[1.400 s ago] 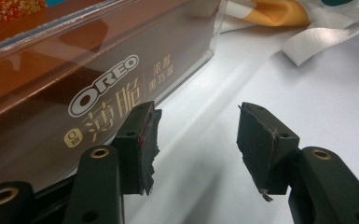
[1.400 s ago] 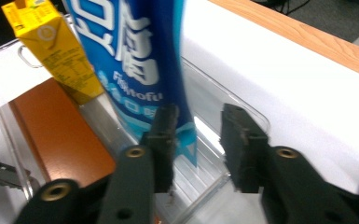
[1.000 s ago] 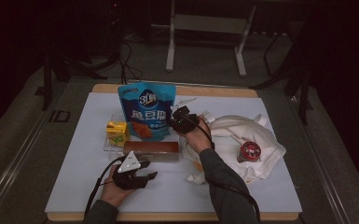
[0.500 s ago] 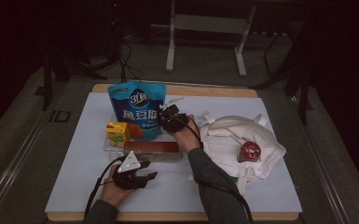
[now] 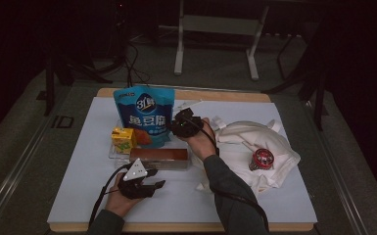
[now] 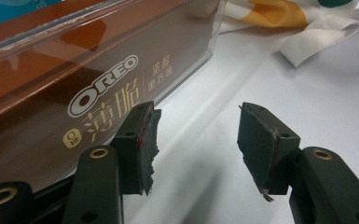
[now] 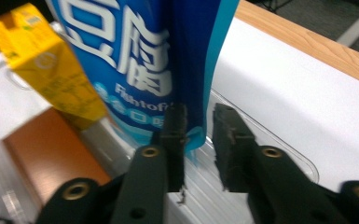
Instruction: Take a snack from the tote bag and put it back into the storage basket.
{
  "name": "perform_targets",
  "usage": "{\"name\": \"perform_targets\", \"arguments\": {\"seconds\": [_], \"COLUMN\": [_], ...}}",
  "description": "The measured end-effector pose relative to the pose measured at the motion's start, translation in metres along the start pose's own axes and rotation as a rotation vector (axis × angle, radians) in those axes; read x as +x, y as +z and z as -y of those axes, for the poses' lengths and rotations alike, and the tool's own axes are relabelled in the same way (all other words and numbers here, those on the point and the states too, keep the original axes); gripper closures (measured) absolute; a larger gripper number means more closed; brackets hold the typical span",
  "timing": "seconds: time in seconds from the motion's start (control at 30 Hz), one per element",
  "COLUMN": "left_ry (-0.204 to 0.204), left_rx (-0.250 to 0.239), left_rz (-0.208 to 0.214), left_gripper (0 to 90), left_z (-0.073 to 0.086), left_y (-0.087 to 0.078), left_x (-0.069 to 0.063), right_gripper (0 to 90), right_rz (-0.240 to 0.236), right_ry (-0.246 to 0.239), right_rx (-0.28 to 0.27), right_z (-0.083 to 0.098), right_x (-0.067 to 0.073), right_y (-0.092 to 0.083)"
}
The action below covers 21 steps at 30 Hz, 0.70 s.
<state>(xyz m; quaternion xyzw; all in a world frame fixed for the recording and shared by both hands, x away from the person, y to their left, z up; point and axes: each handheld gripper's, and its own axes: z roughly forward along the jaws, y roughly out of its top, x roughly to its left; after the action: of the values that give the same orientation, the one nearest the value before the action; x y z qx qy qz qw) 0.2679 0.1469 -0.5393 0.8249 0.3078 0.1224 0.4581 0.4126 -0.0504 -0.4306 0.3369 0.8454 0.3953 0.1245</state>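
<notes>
Right gripper [image 7: 198, 123]: jaws just opening, slightly parted around the blue snack pouch [image 7: 168, 56] edge, mid-table near the far edge. Left gripper [image 6: 196, 135]: half open, empty, beside the Oreo box [image 6: 74, 93].

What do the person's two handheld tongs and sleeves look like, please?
Both tongs are black. The left tongs carry a grey three-cornered plate on top and trail a black cable. Their jaws are blocky, with worn, ragged pads and brass-coloured rivets. The right tongs show a small green light. The sleeves are dark grey.
</notes>
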Motion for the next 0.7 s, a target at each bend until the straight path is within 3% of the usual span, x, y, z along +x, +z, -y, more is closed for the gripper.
{"name": "perform_targets", "arguments": {"seconds": [0.7], "left_ry": [-0.002], "left_rx": [0.000], "left_rz": [-0.001], "left_gripper": [46.6], "left_z": [0.000], "left_y": [0.000], "left_x": [0.000], "right_gripper": [59.9], "right_rz": [0.024], "right_ry": [-0.084], "right_rx": [0.001], "right_z": [0.012], "right_x": [-0.004], "right_y": [-0.037]}}
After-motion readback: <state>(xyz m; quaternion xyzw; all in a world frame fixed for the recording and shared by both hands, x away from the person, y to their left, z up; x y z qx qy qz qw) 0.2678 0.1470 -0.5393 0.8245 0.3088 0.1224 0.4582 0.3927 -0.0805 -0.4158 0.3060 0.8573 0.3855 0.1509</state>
